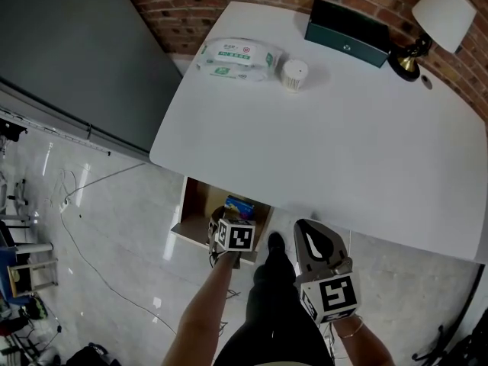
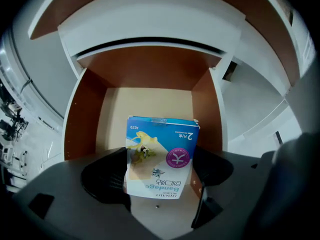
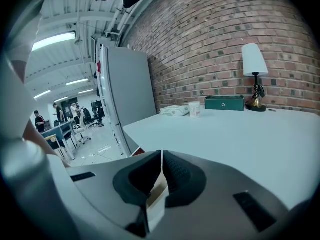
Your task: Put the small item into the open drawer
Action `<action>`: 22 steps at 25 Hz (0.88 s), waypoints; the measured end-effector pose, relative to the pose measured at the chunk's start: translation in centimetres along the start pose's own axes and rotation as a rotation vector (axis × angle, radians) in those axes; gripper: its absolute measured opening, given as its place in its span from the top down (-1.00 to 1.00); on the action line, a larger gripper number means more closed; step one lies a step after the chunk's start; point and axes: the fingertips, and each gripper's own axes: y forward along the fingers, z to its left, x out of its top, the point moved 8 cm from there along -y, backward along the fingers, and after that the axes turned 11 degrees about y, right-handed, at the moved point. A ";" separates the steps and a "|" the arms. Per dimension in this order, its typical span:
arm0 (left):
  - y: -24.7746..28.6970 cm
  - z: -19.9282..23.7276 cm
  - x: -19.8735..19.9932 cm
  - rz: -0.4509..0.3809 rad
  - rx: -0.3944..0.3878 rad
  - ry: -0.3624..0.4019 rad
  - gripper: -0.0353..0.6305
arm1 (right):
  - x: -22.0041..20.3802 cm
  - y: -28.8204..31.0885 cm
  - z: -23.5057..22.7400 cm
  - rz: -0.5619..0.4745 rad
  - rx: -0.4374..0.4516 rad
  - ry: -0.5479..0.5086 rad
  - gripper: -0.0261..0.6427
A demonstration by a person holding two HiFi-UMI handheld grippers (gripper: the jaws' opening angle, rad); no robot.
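The small item is a blue and white bandage box [image 2: 160, 156], also seen in the head view [image 1: 239, 205]. It is held between the pads of my left gripper [image 2: 160, 173], which is shut on it. Box and left gripper [image 1: 229, 215] hang just over the open drawer [image 2: 150, 101], a wood-lined box with white walls pulled out from under the table [image 1: 200, 204]. The drawer floor looks bare. My right gripper [image 1: 309, 232] is beside the table's front edge, to the right of the drawer. Its jaws [image 3: 161, 156] are shut with nothing between them.
The white table [image 1: 343, 143] carries a pack of wipes [image 1: 238, 58], a small white cup [image 1: 294, 75], a green box [image 1: 349, 30] and a lamp [image 1: 438, 14] along the brick wall. A grey cabinet [image 1: 69, 52] stands left. The person's shoe [image 1: 274, 244] is beside the drawer.
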 end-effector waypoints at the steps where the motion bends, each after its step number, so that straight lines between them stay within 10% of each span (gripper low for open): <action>1: 0.6 -0.1 -0.1 0.013 -0.006 -0.001 -0.44 | 0.0 0.2 0.0 0.002 0.005 -0.002 0.88; 22: 7.2 -0.4 -0.4 0.145 -0.055 0.033 -0.44 | -0.8 2.7 -0.1 0.040 0.041 -0.005 0.88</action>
